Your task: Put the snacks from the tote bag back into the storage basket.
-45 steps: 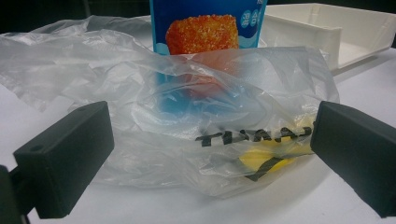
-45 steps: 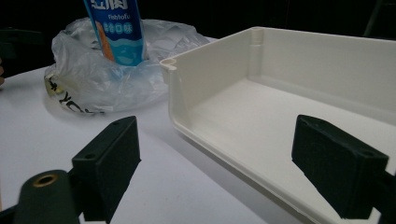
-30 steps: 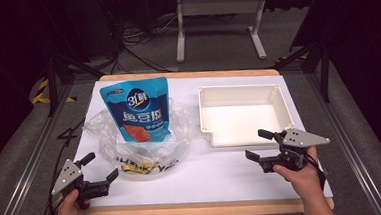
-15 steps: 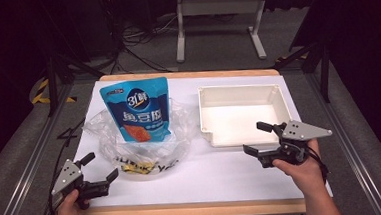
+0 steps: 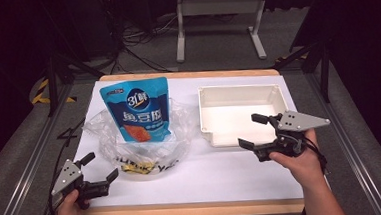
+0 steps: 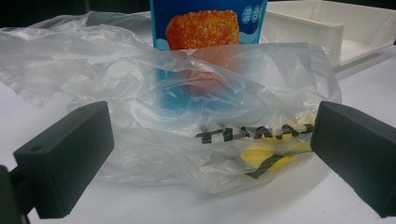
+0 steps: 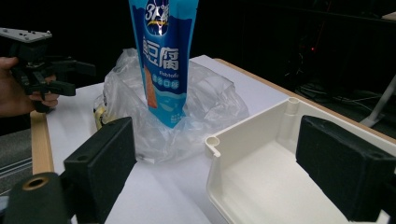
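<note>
Both pairs of jaws stood apart, empty. Blue pouch point(image 5: 139, 110) stood in a clear plastic bag point(image 5: 143, 150) facing the left gripper point(image 5: 98, 169); the right gripper point(image 5: 254, 132) hovered over the white tray's point(image 5: 237, 92) near edge.

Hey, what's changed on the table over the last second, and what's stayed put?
The right gripper lifted and moved forward, and its open jaws now reach over the near edge of the white tray. Nothing was taken hold of or let go. The left gripper, blue pouch and clear plastic bag stayed as they were.
</note>
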The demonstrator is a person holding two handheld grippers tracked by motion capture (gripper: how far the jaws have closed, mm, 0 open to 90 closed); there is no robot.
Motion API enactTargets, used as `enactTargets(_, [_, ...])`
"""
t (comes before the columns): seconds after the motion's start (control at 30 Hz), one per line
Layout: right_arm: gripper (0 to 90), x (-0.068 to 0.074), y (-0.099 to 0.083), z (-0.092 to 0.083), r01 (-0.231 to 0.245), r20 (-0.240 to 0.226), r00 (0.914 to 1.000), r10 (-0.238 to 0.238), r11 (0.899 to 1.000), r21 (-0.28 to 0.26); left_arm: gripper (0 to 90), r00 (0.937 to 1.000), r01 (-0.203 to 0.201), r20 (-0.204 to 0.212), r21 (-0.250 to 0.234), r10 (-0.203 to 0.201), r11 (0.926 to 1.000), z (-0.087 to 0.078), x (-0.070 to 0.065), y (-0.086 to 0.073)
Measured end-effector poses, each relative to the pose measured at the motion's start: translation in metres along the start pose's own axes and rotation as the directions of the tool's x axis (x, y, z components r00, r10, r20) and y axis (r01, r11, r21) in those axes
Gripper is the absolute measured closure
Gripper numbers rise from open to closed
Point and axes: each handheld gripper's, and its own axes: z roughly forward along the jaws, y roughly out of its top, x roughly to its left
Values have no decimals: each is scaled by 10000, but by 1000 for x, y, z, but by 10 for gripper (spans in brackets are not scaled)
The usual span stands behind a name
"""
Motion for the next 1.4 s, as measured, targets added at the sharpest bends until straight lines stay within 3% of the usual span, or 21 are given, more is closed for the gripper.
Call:
enactTargets(0.33, [111,0,14,21,157,-258,9995,-153,9997,163,1,10000,-36,-5,23,36,10000,0,0,0])
enactTargets(0.83, [77,4,44,68,557,-969,9939,-531,9982,239,1,10000,-43,-5,-96,43,9999,-1,0,0])
enactTargets(1.03, [59,3,53,81,393,-1237,9916,-383,9992,61,1,10000,-30,32,-90,30,10000,0,0,0])
enactTargets(1.13, [35,2,58,92,274,-1591,9869,-281,9996,-67,2,10000,-1,38,-22,1,10000,0,0,0])
enactTargets(1.4, [41,-3,66,119,-38,-1366,9906,33,10000,-35,2,10000,43,62,-117,-42,9999,0,1,0])
